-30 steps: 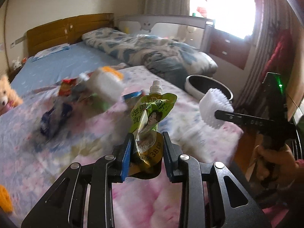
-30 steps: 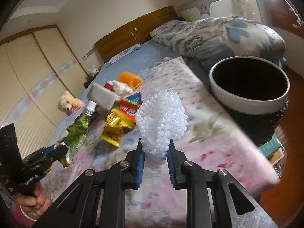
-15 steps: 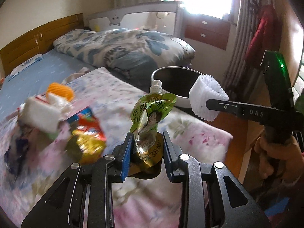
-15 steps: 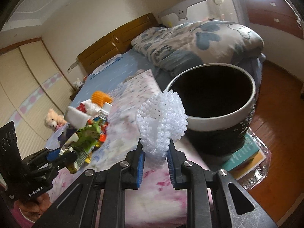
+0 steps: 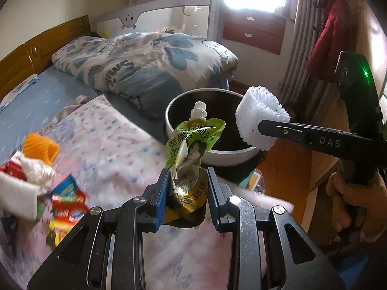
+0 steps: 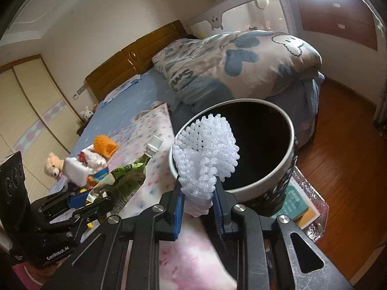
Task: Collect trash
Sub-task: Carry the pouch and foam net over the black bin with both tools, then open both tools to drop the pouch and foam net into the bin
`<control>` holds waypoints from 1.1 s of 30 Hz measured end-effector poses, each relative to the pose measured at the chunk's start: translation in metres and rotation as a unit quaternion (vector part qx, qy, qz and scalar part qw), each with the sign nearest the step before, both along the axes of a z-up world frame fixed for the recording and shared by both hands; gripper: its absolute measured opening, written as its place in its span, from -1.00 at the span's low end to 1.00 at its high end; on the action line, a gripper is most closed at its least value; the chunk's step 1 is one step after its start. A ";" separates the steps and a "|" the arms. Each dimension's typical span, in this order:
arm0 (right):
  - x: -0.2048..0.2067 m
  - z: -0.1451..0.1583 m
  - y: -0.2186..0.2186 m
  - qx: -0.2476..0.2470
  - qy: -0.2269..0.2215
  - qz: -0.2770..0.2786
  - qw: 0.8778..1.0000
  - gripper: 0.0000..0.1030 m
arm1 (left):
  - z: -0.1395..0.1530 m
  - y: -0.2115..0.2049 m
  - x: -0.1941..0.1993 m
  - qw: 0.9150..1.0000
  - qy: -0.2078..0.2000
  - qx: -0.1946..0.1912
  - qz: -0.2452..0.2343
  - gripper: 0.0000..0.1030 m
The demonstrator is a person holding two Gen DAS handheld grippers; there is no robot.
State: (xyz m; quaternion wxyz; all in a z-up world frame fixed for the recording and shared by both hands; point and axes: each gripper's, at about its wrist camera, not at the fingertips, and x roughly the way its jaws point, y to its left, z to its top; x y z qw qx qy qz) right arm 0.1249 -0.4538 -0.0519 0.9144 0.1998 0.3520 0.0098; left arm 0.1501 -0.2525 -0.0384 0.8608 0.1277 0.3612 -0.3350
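Observation:
My left gripper [image 5: 186, 193] is shut on a green drink pouch [image 5: 191, 149] with a white cap, held above the bed's edge just short of the bin. My right gripper [image 6: 197, 207] is shut on a white foam fruit net [image 6: 205, 154], held at the near rim of the round trash bin [image 6: 285, 166], which has a white rim and dark inside. The bin [image 5: 232, 155] stands on the floor beside the bed. In the left wrist view the net [image 5: 261, 118] hangs over the bin's right rim. The pouch also shows in the right wrist view [image 6: 128, 176].
A pile of trash lies on the floral sheet: an orange foam net [image 5: 40, 147], red and blue wrappers [image 5: 67, 200] and a white box [image 6: 75, 170]. A folded quilt [image 5: 145, 58] lies behind the bin. A teddy bear [image 6: 54, 164] sits far left. Books [image 6: 297, 203] lie under the bin.
Both grippers have swung right from the trash pile toward the bin with their loads. The bin now looms close under the foam net and just ahead of the pouch.

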 end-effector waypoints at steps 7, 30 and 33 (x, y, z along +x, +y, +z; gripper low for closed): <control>0.021 0.001 -0.020 -0.008 0.010 -0.003 1.000 -0.57 | -0.001 -0.029 0.023 1.000 -0.001 0.013 -0.006 -0.45; 0.058 -0.015 -0.050 -0.010 0.046 -0.004 0.999 -0.51 | -0.011 -0.080 0.061 0.999 0.010 0.037 -0.017 -0.42; 0.061 -0.018 -0.052 -0.012 0.052 -0.006 0.999 -0.50 | -0.012 -0.082 0.064 0.999 0.013 0.037 -0.016 -0.35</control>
